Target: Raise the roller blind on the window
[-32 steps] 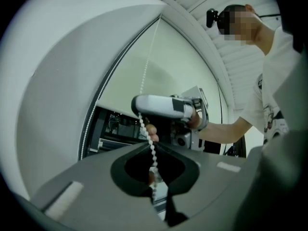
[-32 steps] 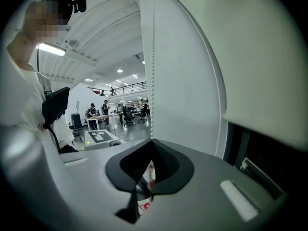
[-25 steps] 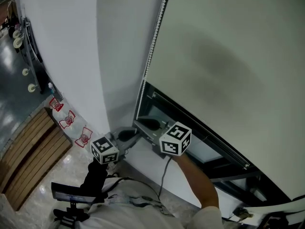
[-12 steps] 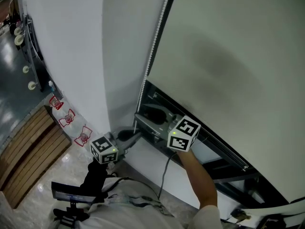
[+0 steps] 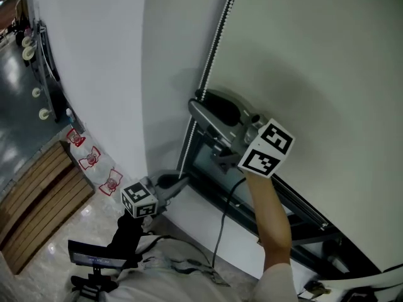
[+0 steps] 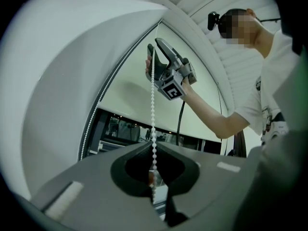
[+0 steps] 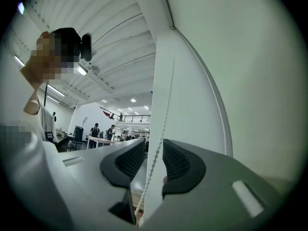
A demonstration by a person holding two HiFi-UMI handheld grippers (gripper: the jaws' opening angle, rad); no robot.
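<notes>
- White plain wall (image 5: 94, 74) beside dark window frame (image 5: 308, 238).
- Glossy grey floor (image 5: 16, 124) far below, wooden slatted decking (image 5: 38, 212) alongside.
- Ribbed white ceiling (image 7: 115, 52) with lit lamps (image 7: 133, 100).
- Distant table (image 7: 103, 139) beneath railed balcony (image 7: 134, 117).

You had two grippers, left gripper (image 5: 181, 180) and right gripper (image 5: 197, 102), one roller blind (image 5: 315, 61), one bead chain (image 5: 217, 33) and three red-and-white tags (image 5: 90, 158).
</notes>
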